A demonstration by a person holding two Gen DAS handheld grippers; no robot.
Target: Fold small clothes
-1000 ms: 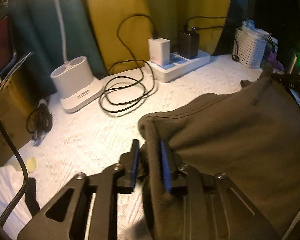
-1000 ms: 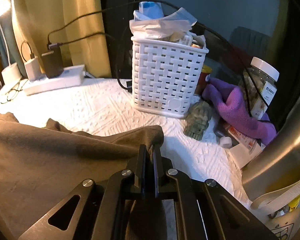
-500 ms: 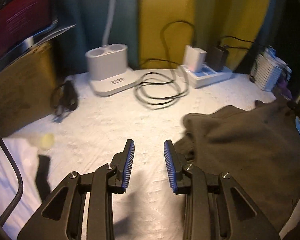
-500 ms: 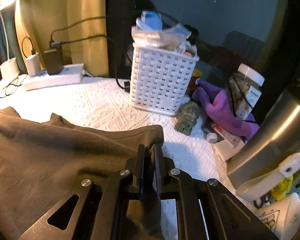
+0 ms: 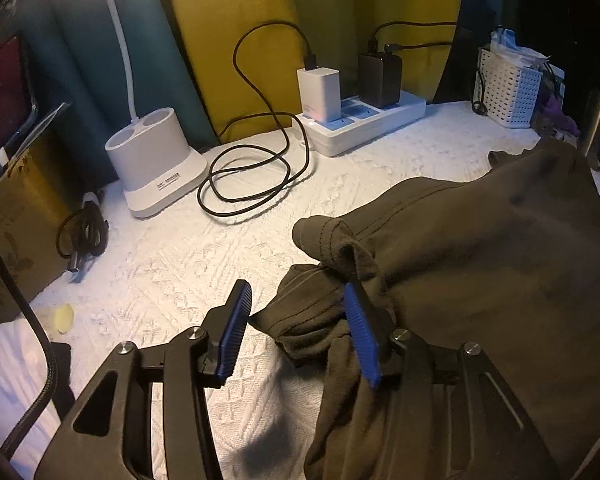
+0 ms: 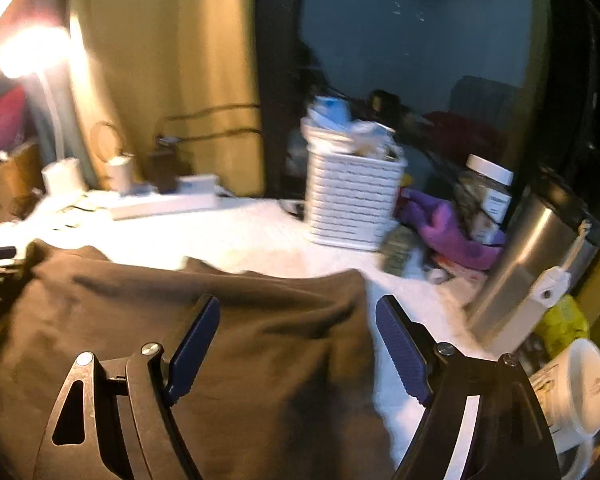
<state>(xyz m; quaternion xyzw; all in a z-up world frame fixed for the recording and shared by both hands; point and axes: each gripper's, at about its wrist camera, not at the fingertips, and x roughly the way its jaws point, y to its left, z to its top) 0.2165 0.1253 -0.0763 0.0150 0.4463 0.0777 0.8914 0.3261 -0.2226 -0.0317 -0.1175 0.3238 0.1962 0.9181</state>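
A dark olive-brown garment (image 5: 480,264) lies on the white textured cloth (image 5: 172,264), bunched at its near left corner. My left gripper (image 5: 296,304) is open; its right blue pad touches the bunched cloth and the left pad stands over bare surface. In the right wrist view the same garment (image 6: 204,320) spreads under my right gripper (image 6: 298,312), which is wide open above the garment's right edge and holds nothing. That view is blurred.
A white lamp base (image 5: 156,168), a coiled black cable (image 5: 252,176) and a power strip with chargers (image 5: 364,120) stand at the back. A white basket (image 6: 352,200), purple cloth (image 6: 452,232), a jar (image 6: 486,192) and a steel container (image 6: 528,264) crowd the right.
Both grippers have let go of the garment. The left one opened half a second ago and has moved back to the cloth's corner; the right one has just opened wide and lifted.
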